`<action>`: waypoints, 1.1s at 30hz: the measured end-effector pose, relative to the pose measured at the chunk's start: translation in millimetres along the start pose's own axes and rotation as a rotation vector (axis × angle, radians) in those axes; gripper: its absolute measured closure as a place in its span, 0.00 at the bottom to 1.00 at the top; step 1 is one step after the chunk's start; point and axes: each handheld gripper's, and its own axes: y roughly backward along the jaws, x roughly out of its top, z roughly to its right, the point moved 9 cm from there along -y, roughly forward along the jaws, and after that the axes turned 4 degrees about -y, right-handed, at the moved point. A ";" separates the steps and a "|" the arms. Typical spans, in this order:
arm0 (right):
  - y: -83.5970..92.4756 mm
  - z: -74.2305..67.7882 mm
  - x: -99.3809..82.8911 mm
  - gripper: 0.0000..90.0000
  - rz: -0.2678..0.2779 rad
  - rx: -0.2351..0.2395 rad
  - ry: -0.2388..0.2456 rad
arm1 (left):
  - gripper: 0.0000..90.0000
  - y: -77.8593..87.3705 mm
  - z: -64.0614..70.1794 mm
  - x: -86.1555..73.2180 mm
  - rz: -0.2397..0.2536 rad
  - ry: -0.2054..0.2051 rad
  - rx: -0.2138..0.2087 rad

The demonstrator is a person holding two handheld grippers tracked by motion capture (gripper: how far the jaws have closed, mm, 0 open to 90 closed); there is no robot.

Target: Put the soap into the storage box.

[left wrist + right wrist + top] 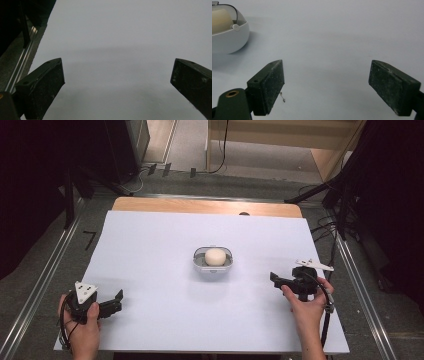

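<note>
White sheeting covers the table (pixel 150 250), with grey floor, metal rails and dark stands around it. At the centre of the sheet sits one small grey-white container (pixel 213 261) holding one pale rounded object (pixel 215 256); in the right gripper view the container (pixel 229 40) appears at about ten o'clock from the jaws, with a clear hinged lid that looks raised behind the pale object (pixel 220 18), though we cannot be sure of the lid's position.

We count two grippers, one in each hand. Our left gripper (pixel 116 301) rests at roughly eight o'clock from the container, well apart from it; in the left gripper view (pixel 117 80) its jaws stand wide with bare sheet between them. Our right gripper (pixel 275 279) lies at about four o'clock from the container, nearer than the left but not touching; in its own view (pixel 327 82) the jaws also stand apart, with nothing between them.

Risks, as we judge them: the container looks light and stands unrestrained, so a one-sided contact from the right gripper could slide or tip it. The pale object appears smooth and rounded, so an off-centre pinch might squeeze it out of the jaws. A jaw tip could also catch the thin lid and flip it.
</note>
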 end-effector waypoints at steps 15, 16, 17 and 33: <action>13.4 27.4 -11.5 0.15 0.005 -0.020 -0.040 | 0.00 0.1 0.5 0.2 0.004 0.000 0.001; 14.4 29.7 -12.6 0.15 0.004 -0.021 -0.042 | 0.00 0.1 0.5 0.2 0.004 -0.001 0.001; 15.5 31.9 -14.4 0.15 0.002 -0.017 -0.049 | 0.00 0.1 0.5 0.2 0.005 0.000 0.002; 31.8 69.8 -42.4 0.15 0.001 -0.056 -0.059 | 0.00 0.8 0.4 0.3 0.006 -0.004 0.006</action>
